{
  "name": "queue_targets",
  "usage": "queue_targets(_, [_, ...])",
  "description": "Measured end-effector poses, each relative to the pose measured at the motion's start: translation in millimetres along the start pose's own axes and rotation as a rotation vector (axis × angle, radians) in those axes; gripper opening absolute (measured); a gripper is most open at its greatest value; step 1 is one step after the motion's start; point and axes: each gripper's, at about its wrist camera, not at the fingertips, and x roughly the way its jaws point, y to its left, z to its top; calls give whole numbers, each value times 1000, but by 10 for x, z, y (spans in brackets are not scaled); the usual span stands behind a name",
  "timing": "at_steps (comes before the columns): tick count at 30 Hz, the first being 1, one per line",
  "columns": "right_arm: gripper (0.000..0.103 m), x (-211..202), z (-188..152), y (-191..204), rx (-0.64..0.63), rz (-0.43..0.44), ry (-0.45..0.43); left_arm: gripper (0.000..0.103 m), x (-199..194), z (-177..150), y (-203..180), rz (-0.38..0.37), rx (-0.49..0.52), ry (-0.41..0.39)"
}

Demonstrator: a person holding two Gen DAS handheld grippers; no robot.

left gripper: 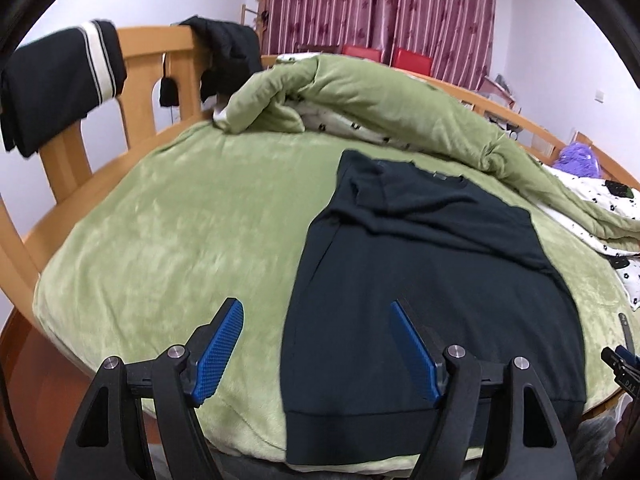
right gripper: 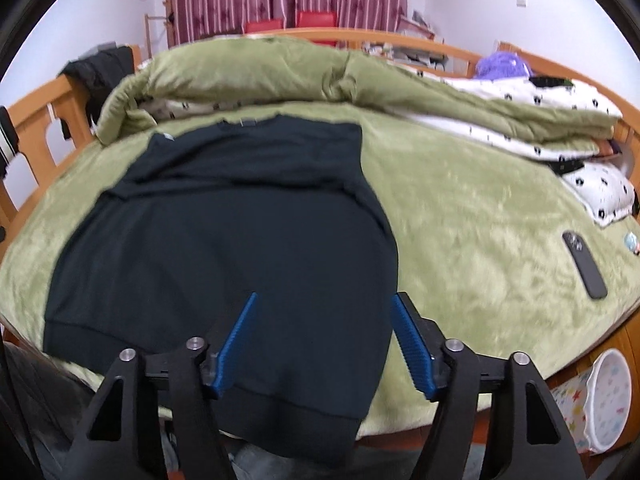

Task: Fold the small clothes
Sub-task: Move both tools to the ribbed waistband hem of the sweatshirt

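One dark navy knit sweater (left gripper: 420,280) lies flat on the green plush blanket (left gripper: 168,224) in my left wrist view, hem at the near bed edge, sleeves folded across the chest. My left gripper (left gripper: 316,344) hangs wide, nothing between its two blue pads, straddling the sweater's left edge. Two dark garments hang on the wooden bed rail (left gripper: 140,64).

From my right wrist view I count the same single sweater (right gripper: 224,248), one black phone (right gripper: 585,264) on the blanket and one rolled green quilt (right gripper: 280,76) behind. My right gripper (right gripper: 324,340) is parted and empty over the sweater's right edge.
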Motion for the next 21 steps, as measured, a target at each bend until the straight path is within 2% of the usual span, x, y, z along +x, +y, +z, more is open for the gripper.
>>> queue_targets(6, [65,324,-301,-138,61,7,77,74,333,-248,183,13,-35,68])
queue_targets(12, [65,561,-543,-148,68,-10,137,74,580,-463,253,32,-39,118])
queue_targets(21, [65,575,-606,-247,129,19,138,73,771,-632,178,15,-17,172])
